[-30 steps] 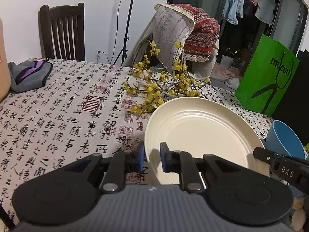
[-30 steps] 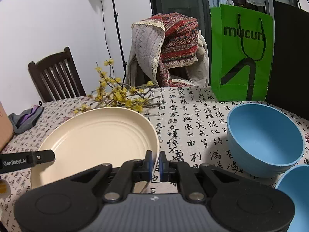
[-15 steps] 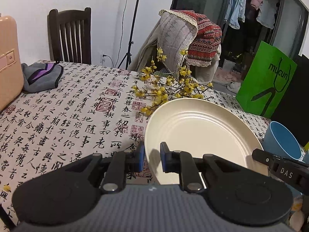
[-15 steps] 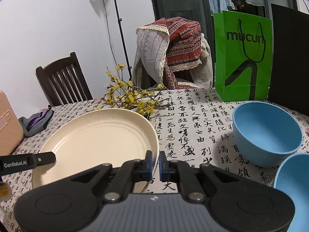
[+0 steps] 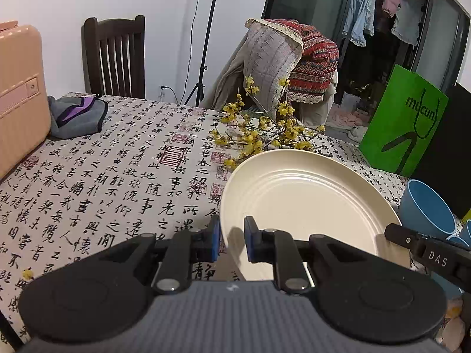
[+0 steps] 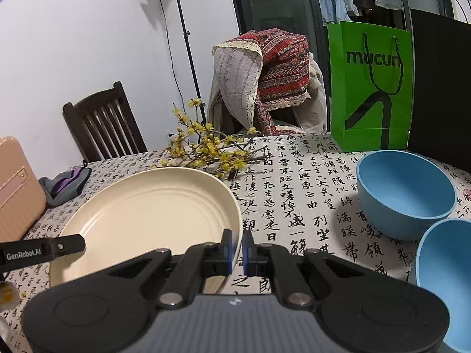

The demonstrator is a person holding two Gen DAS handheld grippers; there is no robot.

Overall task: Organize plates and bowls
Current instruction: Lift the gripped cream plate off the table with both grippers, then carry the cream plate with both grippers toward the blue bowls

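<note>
A large cream plate (image 5: pixel 306 200) hangs tilted above the calligraphy-print tablecloth (image 5: pixel 117 182), held from both sides. My left gripper (image 5: pixel 231 239) is shut on the plate's left rim, blue pads on either side of the lip. On the opposite edge, my right gripper (image 6: pixel 237 250) is shut on the rim of the plate (image 6: pixel 153 209). A blue bowl (image 6: pixel 406 194) stands on the table right of the plate. A second blue bowl (image 6: pixel 444 279) sits nearer, partly cut off by the frame.
A yellow flower branch (image 5: pixel 259 135) lies just beyond the plate. A pink suitcase (image 5: pixel 17 94) and a grey-purple pouch (image 5: pixel 76 114) are at the far left. A green paper bag (image 6: pixel 371 88) and a black panel (image 6: pixel 441 88) stand at the back right. Chairs line the far side.
Both grippers have drawn back and slightly up together with the plate. The flowers and bowls look farther off, and the pink suitcase has come into view at the left.
</note>
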